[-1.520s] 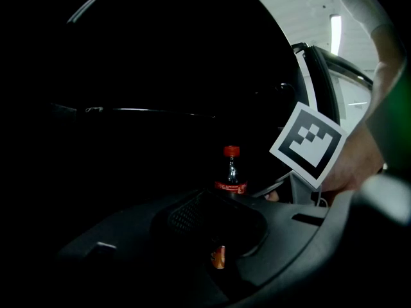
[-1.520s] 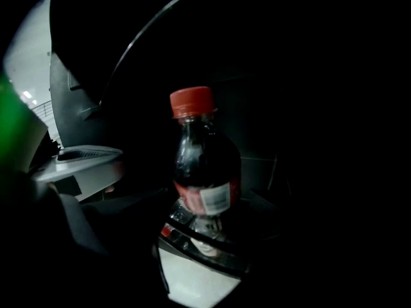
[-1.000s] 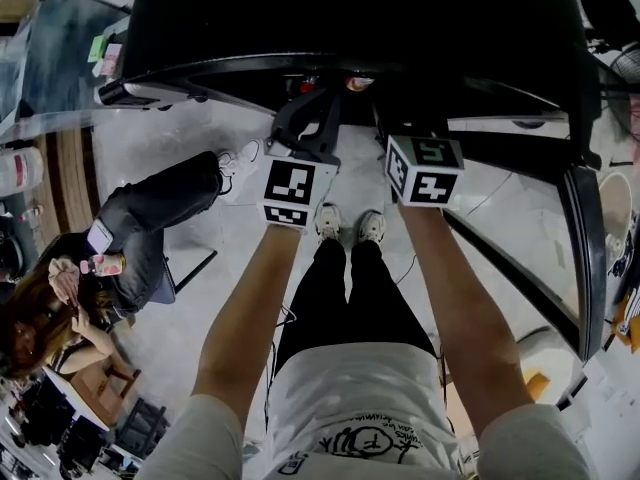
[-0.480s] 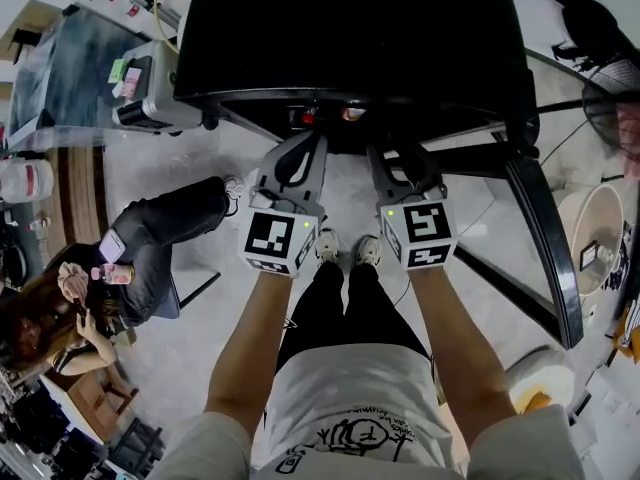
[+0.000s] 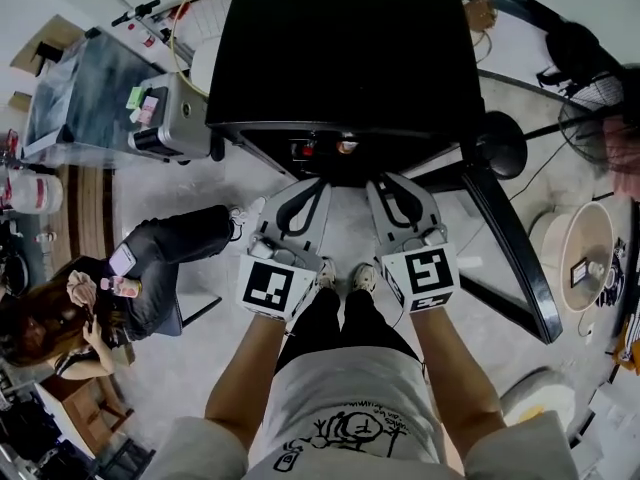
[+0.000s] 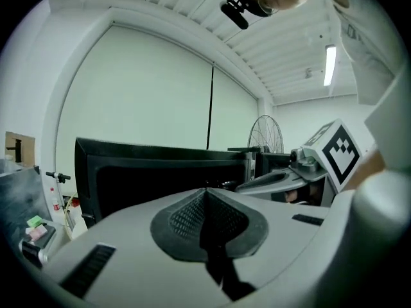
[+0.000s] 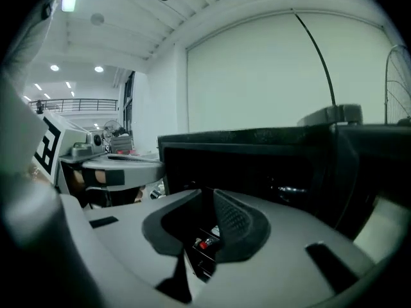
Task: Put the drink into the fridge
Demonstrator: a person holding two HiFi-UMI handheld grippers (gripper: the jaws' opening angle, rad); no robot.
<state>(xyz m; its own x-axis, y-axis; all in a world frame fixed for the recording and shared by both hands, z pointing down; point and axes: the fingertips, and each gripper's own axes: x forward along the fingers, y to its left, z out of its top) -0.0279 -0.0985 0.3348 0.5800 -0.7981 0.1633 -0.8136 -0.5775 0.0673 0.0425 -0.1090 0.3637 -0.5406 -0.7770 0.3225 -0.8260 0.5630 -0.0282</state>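
Grey floor (image 5: 190,183) | fridge (image 5: 340,48) ahead | left hand-held gripper (image 5: 308,188) closed | right hand-held gripper (image 5: 388,183) closing, empty

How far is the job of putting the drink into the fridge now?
Nothing looks done. The left gripper is shut and empty. The right gripper has its jaws closing with nothing between them. Both are in front of the black cabinet. Fetching a drink and setting it inside are left.

The left gripper (image 6: 205,194), at lower centre, has its dark ribbed pads (image 6: 183,220) pressed together, and beyond them a black open-fronted cabinet (image 6: 160,172) spans the middle, with a wire fan (image 6: 265,133) above its right end.
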